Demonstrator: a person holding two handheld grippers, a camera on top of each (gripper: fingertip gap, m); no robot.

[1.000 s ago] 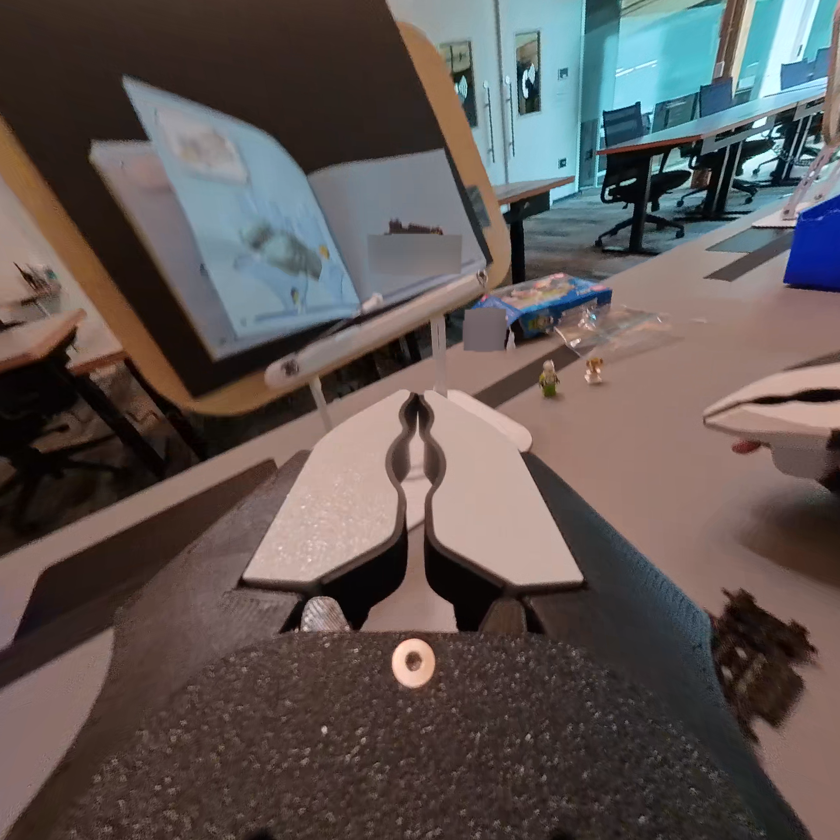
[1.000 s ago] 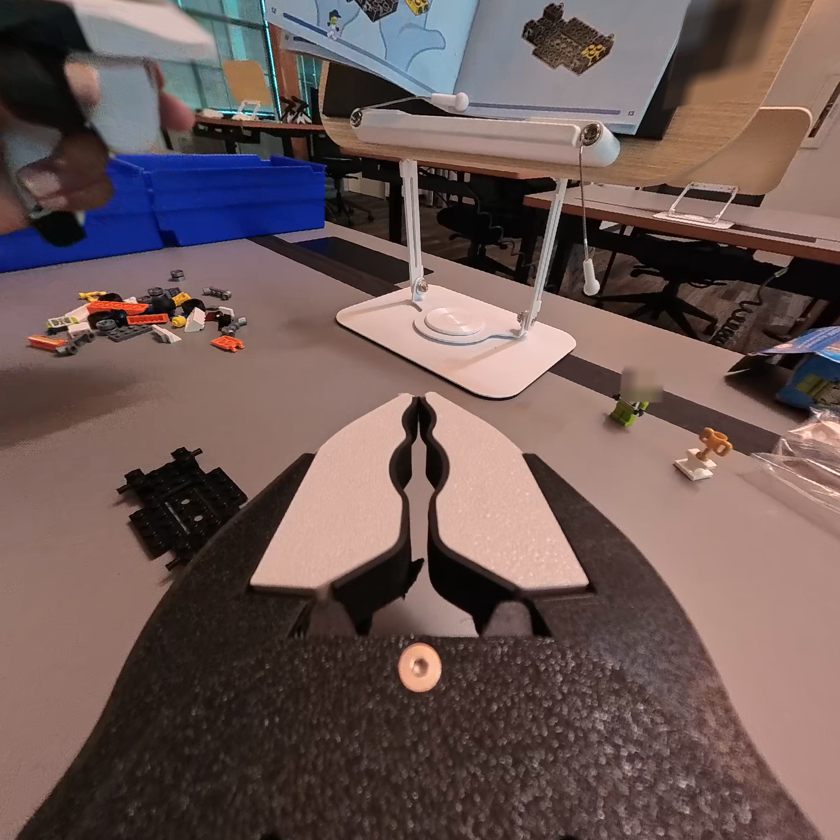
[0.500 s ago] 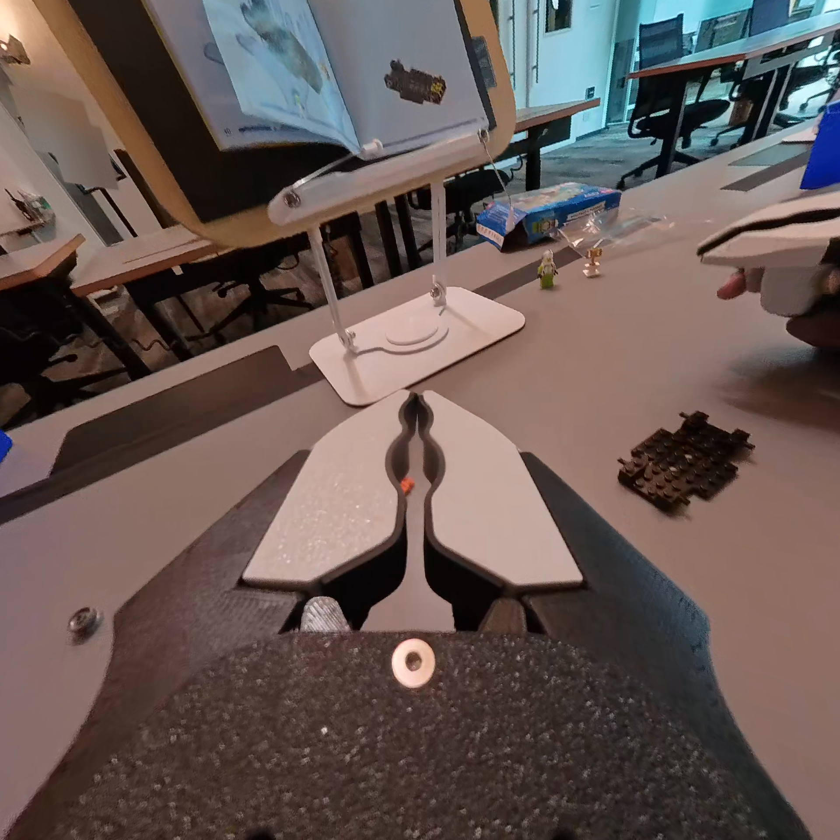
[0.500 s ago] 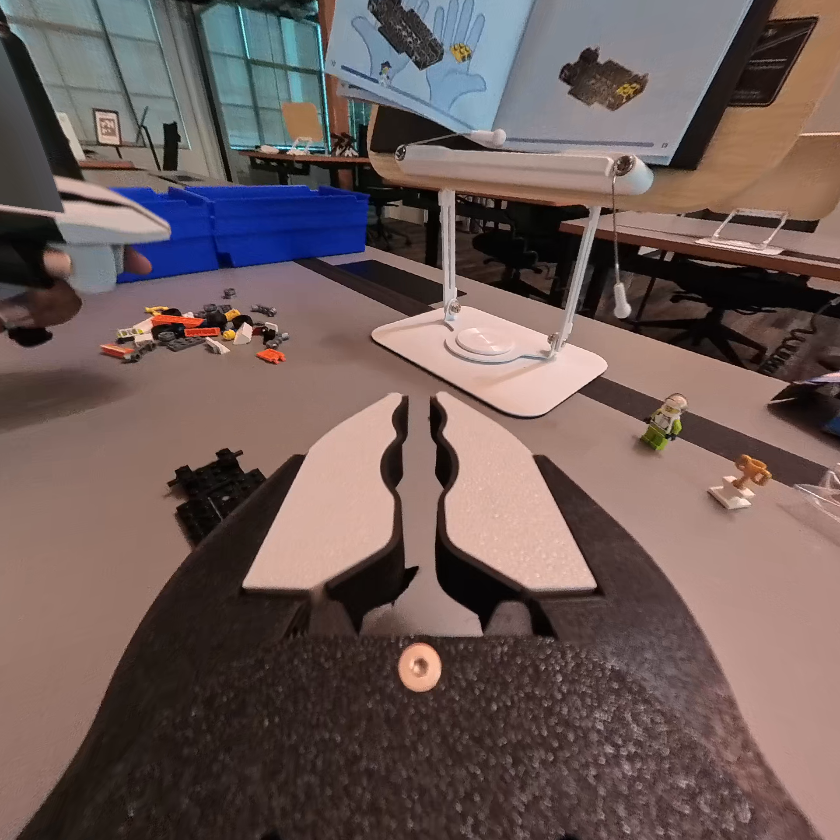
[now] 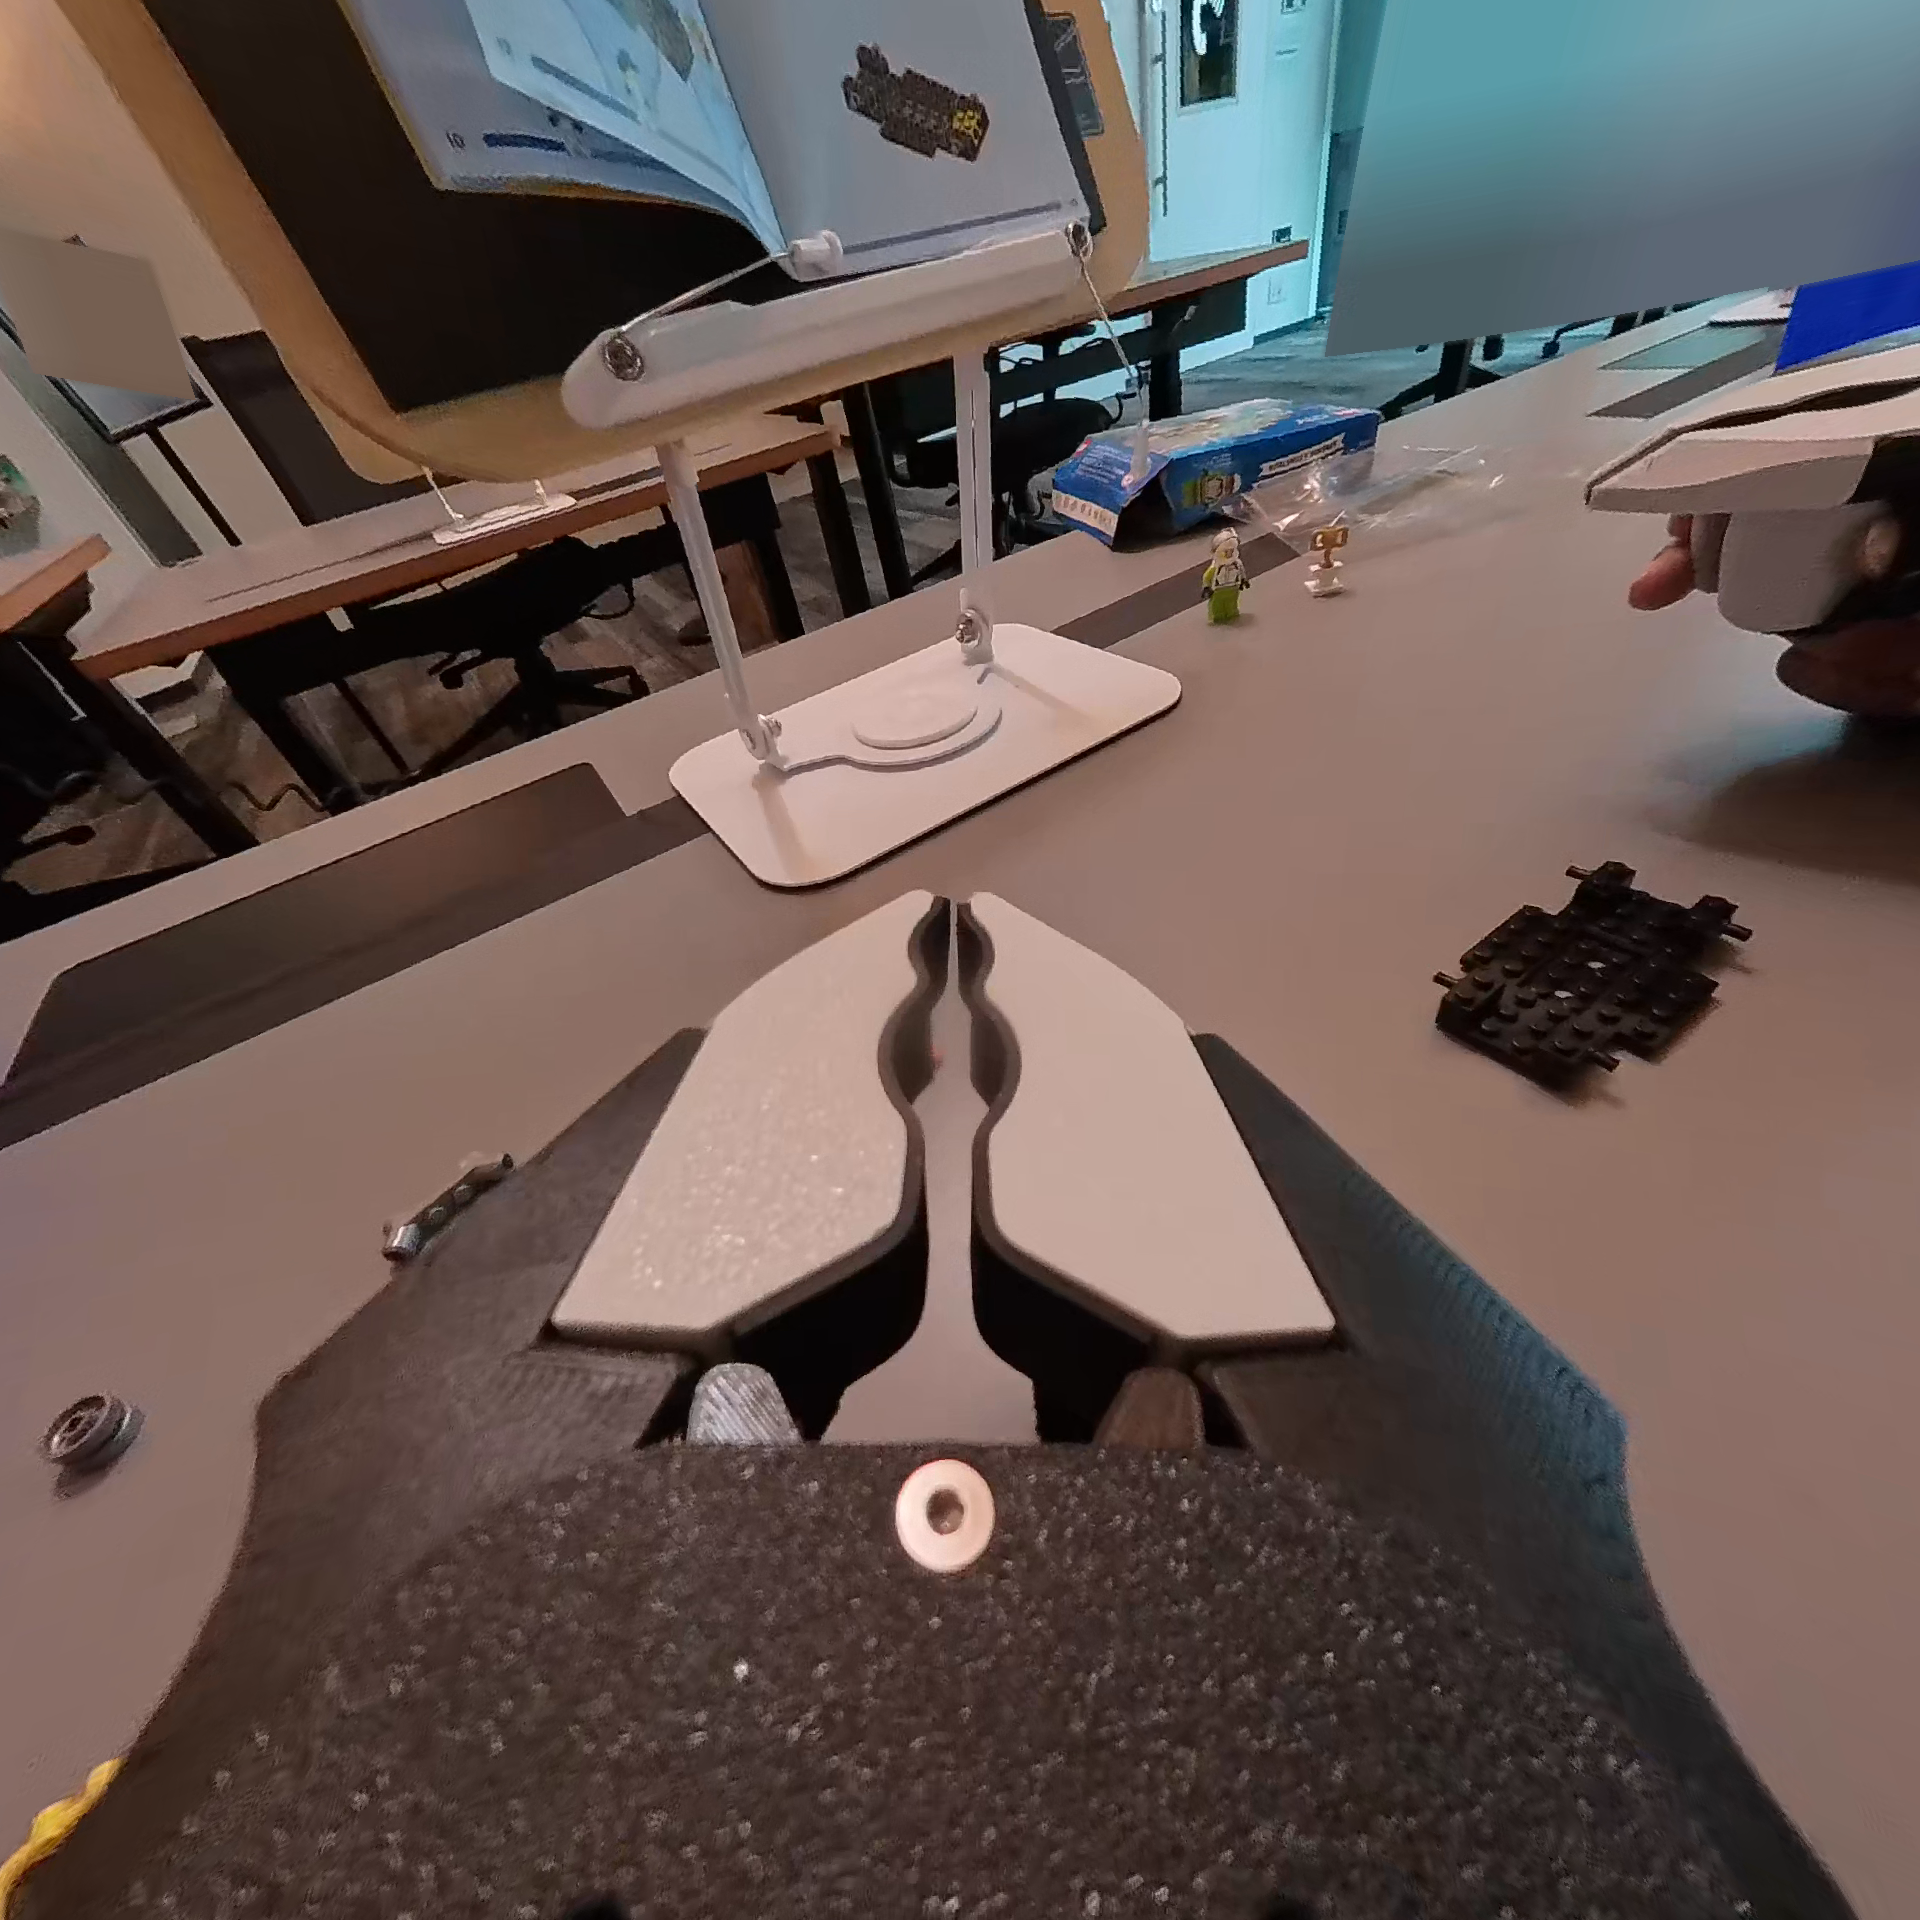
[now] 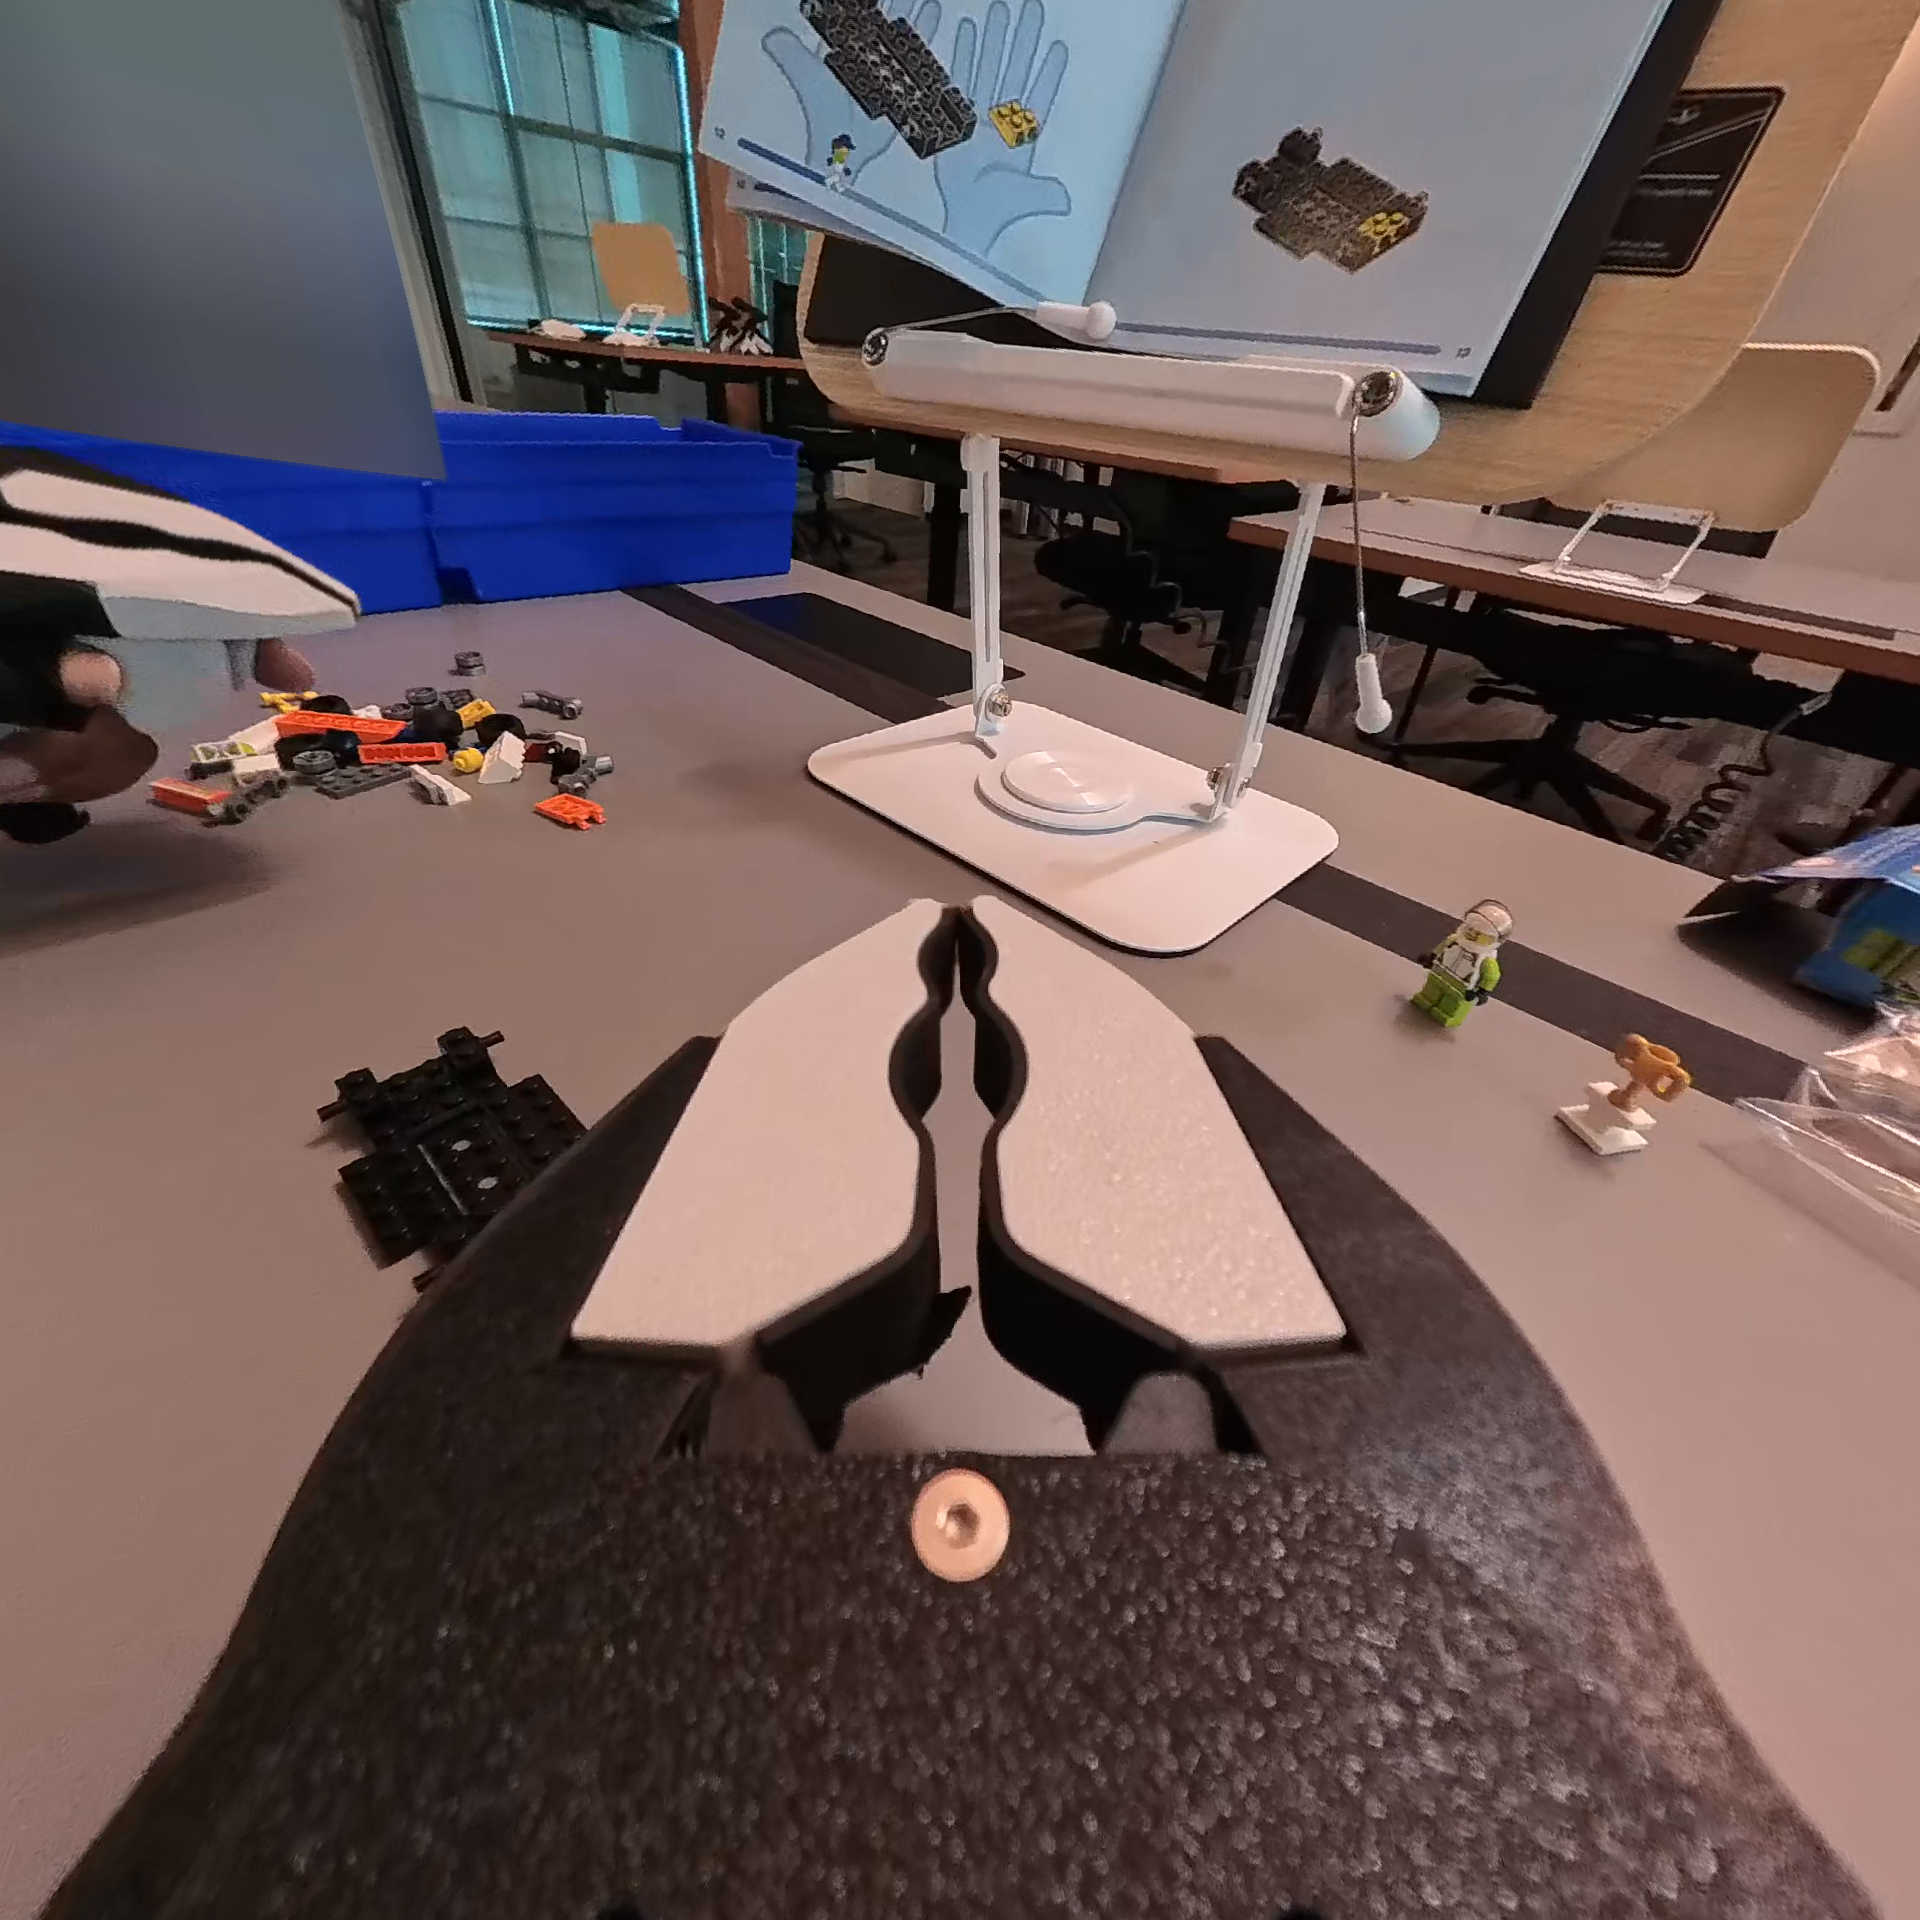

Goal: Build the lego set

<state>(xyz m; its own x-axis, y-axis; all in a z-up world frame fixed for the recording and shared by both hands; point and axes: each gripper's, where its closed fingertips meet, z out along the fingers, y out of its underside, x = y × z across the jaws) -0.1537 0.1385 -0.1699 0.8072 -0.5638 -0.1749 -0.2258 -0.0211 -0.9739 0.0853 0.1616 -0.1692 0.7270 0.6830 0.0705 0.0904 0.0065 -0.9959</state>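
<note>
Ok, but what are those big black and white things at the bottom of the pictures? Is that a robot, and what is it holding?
It isn't a robot. A person holds two pinching tools, one in each hand. Each tool carries a camera that looks along its two white fingers, so one picture shows the left gripper and the other shows the right gripper. Both are pinched shut, and neither plainly holds anything. On the grey table are a black Lego base, a pile of loose pieces, a green minifigure and a little gold trophy. The instruction booklet sits open on a white stand.
</note>
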